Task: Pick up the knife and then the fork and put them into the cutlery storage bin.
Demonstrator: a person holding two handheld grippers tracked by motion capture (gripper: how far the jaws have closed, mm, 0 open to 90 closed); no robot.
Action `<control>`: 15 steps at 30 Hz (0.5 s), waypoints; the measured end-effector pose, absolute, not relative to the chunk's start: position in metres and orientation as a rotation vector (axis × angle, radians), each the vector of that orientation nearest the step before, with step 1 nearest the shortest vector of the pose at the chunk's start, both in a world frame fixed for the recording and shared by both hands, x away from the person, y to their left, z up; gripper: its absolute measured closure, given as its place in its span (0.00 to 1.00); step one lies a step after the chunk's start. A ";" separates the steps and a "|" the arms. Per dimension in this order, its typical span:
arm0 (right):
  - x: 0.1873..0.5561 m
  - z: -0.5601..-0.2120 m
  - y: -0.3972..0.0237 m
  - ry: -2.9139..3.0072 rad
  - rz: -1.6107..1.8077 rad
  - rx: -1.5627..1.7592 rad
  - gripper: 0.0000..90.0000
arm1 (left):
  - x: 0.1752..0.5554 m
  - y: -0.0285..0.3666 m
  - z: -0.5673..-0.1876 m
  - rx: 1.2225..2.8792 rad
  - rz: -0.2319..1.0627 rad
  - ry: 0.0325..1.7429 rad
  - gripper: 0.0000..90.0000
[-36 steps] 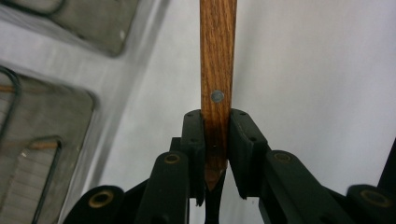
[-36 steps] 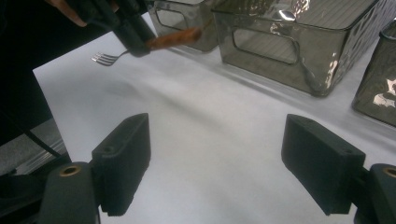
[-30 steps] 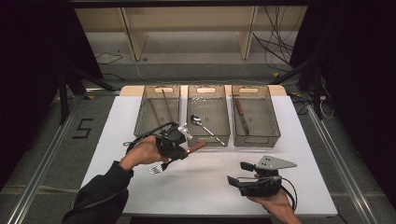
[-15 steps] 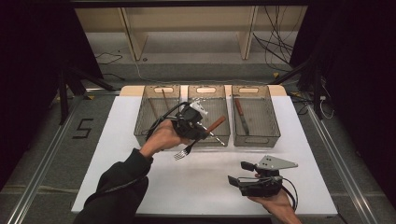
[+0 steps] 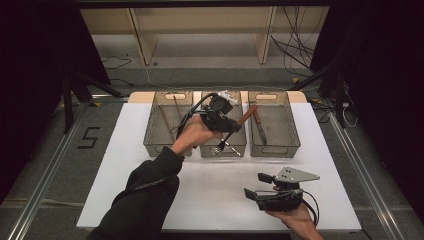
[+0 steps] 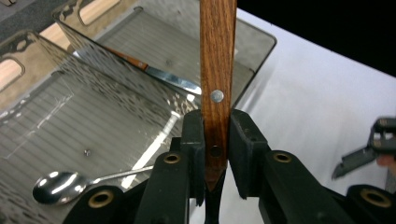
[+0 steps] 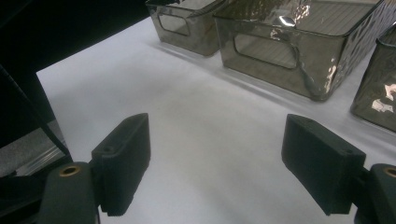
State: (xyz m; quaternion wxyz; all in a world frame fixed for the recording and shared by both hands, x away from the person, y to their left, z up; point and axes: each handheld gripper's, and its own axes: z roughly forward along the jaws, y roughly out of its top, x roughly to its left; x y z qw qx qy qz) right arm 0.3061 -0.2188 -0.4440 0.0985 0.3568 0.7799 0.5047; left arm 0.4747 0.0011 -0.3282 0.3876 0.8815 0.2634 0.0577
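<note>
I see a fork (image 6: 216,70) with a brown wood handle between my black jaws, over smoky grey bins (image 5: 168,131) on the white surface (image 5: 210,195).

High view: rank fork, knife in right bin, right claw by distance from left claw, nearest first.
1. fork: clamped in the left claw, over the middle bin.
2. knife: in the right bin, just beside it.
3. right claw: open, low on the table's near right.

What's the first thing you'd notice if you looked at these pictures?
The left gripper stands out, clamped on a wooden-handled fork above the middle bin, where a spoon lies. The right bin holds a knife. Near the table's front edge, the right gripper waits with jaws wide open.
</note>
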 end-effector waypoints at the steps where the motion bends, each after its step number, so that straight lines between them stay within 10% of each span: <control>1: 0.306 -0.444 -0.219 2.308 1.495 1.056 0.27 | 0.476 -0.002 -0.327 2.234 0.152 0.676 0.85; 15: 0.306 -0.444 -0.219 2.311 1.500 1.048 0.27 | 0.499 -0.037 -0.316 2.139 0.164 0.722 0.85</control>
